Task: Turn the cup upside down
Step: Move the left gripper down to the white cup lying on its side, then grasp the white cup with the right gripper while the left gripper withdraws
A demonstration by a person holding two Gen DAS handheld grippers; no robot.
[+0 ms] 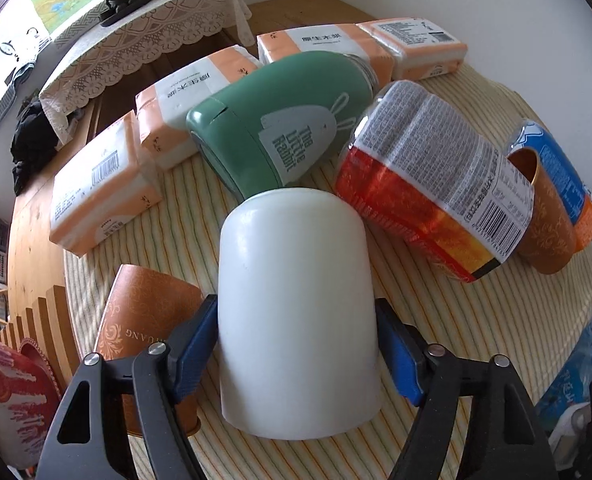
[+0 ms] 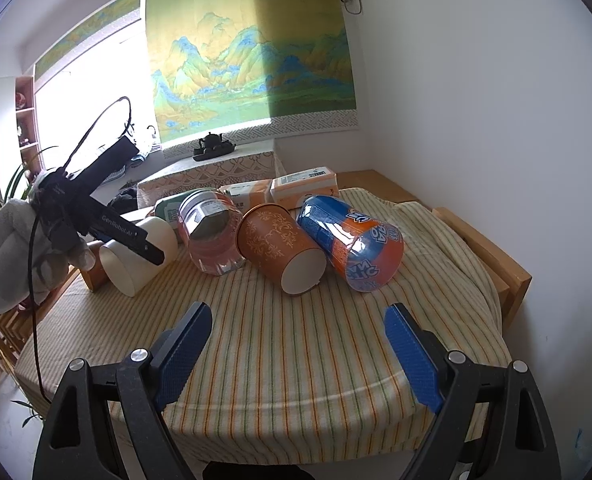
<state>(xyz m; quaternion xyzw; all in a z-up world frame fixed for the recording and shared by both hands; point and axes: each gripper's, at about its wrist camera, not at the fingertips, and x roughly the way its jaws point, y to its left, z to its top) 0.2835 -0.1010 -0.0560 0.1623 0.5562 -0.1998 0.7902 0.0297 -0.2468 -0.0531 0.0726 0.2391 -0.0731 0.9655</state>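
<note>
Left gripper [image 1: 296, 344] clamped on white cup [image 1: 296, 312], blue pads against both sides; cup tilted above the striped cloth [image 1: 456, 320] on the surface, closed base pointing away from the camera. Right gripper [image 2: 298, 344] spread wide, nothing between its fingers, over the cloth's near edge. Beyond: orange paper cup [image 2: 280, 248], soda bottle [image 2: 352, 236], green bottle [image 1: 272, 128], tissue packs [image 1: 104, 196].

Green bottle [image 1: 264, 128] base hidden behind white cup [image 1: 296, 320]; red item [image 1: 12, 396] cropped at left edge, possibly a cushion.

green flask [image 1: 276, 128], 2 bottles lying flat, 4 tissue packs, striped cloth [image 2: 296, 352]
</note>
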